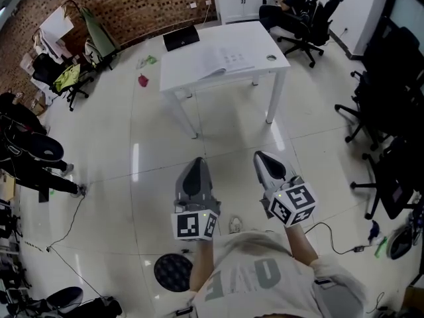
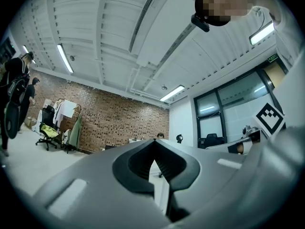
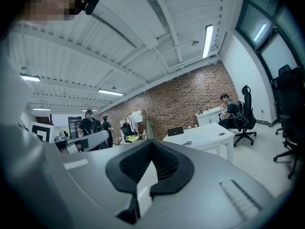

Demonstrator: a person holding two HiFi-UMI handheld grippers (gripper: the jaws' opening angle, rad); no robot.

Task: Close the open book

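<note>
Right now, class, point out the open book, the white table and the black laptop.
open book (image 1: pixel 224 62), head view, middle of its pages.
white table (image 1: pixel 248 37), head view, bare top.
black laptop (image 1: pixel 181 38), head view, middle of its dark surface.

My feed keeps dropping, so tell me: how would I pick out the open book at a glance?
Find the white table standing before the brick wall. The open book lies flat near its middle. It is white with spread pages, unlike the black laptop at the far left corner.

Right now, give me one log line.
book: open on white table | left gripper: shut, empty | right gripper: shut, empty | both short of table
</note>
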